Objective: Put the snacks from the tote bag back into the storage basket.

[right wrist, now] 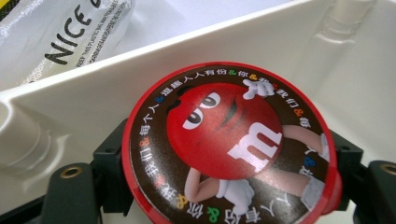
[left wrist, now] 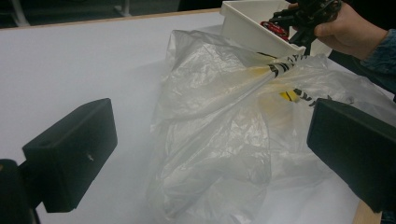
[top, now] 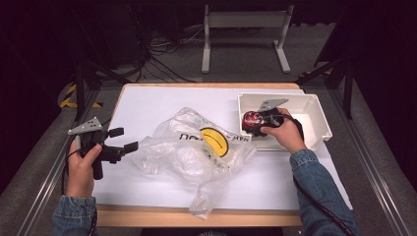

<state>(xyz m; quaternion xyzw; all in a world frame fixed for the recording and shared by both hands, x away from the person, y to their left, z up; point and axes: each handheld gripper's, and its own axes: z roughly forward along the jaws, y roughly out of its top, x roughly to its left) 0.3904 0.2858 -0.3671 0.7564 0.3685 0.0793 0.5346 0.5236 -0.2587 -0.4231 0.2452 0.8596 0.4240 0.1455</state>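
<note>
My left gripper [top: 118, 140] is spread wide with nothing in it, just beside the crinkly plastic bag [top: 196, 152]; past the bag, touching its far corner, sits the white bin [top: 314, 110]; inside the bin my right gripper [top: 255, 123] pinches the round red M&M's tin [right wrist: 231, 144] by its sides.

Rectangular white-topped table [top: 147, 105] with pale wooden edging. On it: one crumpled clear plastic bag [top: 194, 155] with yellow smiley print, centre. One white rectangular plastic bin [top: 314, 115], far right corner, just beside the bag.
</note>
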